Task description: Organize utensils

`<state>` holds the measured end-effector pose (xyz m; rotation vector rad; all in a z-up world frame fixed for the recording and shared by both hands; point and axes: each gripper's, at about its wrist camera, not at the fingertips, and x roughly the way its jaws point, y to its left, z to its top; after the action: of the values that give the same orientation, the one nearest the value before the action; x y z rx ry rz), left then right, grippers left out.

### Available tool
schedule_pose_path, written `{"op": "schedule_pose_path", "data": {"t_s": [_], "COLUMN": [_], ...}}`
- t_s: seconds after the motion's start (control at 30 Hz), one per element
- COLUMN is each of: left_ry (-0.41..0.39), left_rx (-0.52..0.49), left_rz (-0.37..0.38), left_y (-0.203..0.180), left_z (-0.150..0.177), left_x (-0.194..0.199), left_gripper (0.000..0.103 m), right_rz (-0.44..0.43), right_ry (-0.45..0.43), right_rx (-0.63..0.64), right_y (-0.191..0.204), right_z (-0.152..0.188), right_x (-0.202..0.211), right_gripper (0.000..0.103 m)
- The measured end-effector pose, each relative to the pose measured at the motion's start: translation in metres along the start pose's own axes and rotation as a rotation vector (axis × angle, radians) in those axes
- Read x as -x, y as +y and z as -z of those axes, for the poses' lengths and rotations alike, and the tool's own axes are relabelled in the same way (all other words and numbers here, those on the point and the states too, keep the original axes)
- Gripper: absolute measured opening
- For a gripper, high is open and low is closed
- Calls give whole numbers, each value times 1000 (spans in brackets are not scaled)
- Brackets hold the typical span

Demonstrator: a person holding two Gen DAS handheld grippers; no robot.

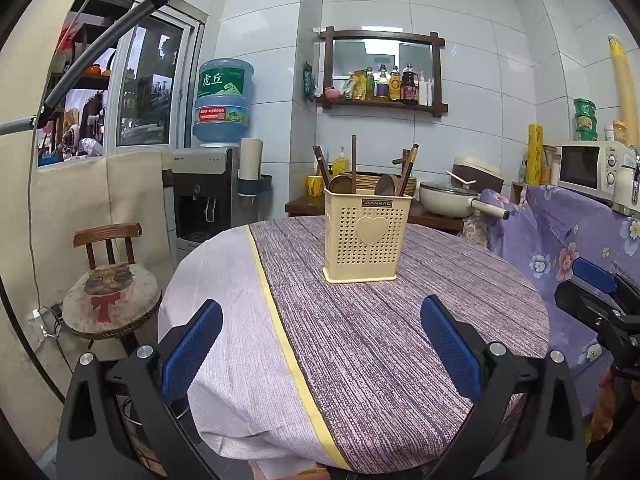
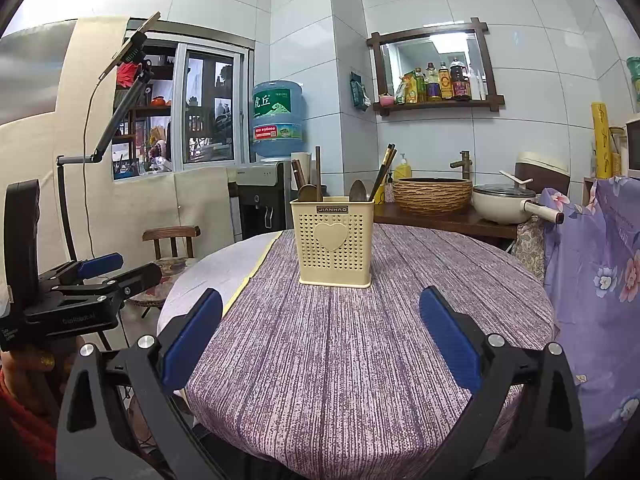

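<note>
A cream perforated utensil holder [image 1: 367,236] with a heart on its front stands upright on the round table [image 1: 400,340]; it also shows in the right wrist view [image 2: 334,242]. Wooden spoons [image 1: 342,184] and chopsticks [image 1: 409,168] stick up out of it, seen too in the right wrist view as spoons [image 2: 309,192] and chopsticks [image 2: 383,170]. My left gripper [image 1: 322,326] is open and empty, over the near part of the table. My right gripper [image 2: 321,322] is open and empty, short of the holder. Each gripper shows at the edge of the other's view.
A purple-striped cloth with a yellow band [image 1: 280,320] covers the table. A chair with a cushion [image 1: 110,292] stands at the left. A water dispenser [image 1: 208,192], a counter with a pot [image 1: 448,198], a woven basin [image 2: 432,194] and a microwave [image 1: 592,168] lie behind.
</note>
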<state>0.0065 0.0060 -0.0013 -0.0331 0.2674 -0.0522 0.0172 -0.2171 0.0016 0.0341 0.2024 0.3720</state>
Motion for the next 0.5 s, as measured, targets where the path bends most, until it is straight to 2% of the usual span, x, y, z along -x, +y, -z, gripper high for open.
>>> {"op": "schedule_pose_path", "data": {"t_s": [0.5], "left_ry": [11], "left_rx": [9], "left_rz": [8], "left_y": [3], "left_z": [1], "left_x": [-2], "left_gripper": [98], "right_rz": [-2], "right_ry": [6], "right_rx": [-1], "right_y": [0], "right_z": [1], "right_x": [-2], "right_gripper": [97]}}
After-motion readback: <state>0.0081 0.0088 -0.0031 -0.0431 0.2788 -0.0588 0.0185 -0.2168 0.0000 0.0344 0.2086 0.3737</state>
